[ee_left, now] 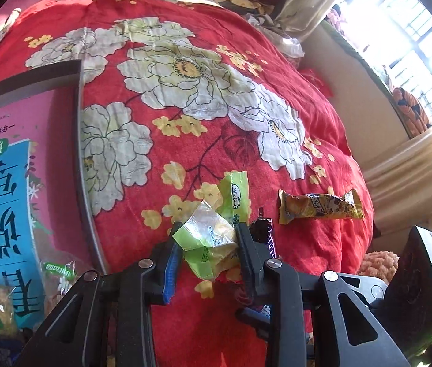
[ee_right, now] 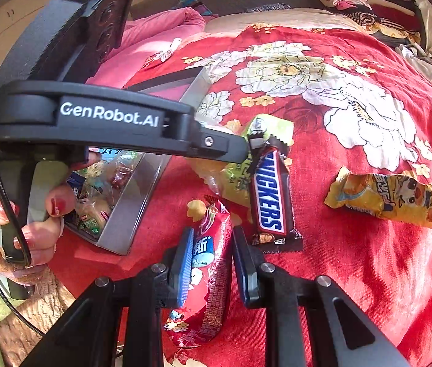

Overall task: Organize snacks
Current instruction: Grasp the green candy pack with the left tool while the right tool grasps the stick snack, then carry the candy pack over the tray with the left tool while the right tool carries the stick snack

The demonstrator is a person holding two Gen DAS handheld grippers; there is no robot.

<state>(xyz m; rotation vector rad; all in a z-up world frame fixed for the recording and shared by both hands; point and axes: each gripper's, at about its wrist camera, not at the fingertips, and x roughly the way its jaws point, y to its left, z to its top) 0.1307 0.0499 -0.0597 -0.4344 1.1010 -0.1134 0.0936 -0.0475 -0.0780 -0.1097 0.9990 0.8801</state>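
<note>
Snacks on a red floral bedspread point(ee_right: 369, 260), two grippers working them. Right gripper point(ee_right: 211, 263), bottom centre of the right wrist view, jaws clamped on a red snack packet point(ee_right: 212, 275) — glossy red wrapper, blue-white label patch, small print down one side, lower end crumpled below the jaws. Just right of it a Snickers bar point(ee_right: 272, 195) lies on the spread, brown wrapper, blue letters on white, serrated ends. Left gripper point(ee_left: 208, 244), low centre of the left wrist view, jaws narrowed onto a green snack packet point(ee_left: 212, 235) — lime-green and clear film, yellowish contents showing through, top flap sticking up, crinkled. In the right wrist view that gripper reaches in from the left, held by a hand point(ee_right: 32, 214) with red-painted nails, its tip at the top end of the Snickers bar with the green packet bunched under it. Yellow snack packet point(ee_left: 320, 206) further out, right of centre, lying flat on the spread, cartoon print, apart from both grippers. Grey-rimmed box point(ee_right: 142, 189) at mid left of the right wrist view — several wrapped snacks already inside. Far upper right of the left wrist view, a bright barred window point(ee_left: 405, 39).
</note>
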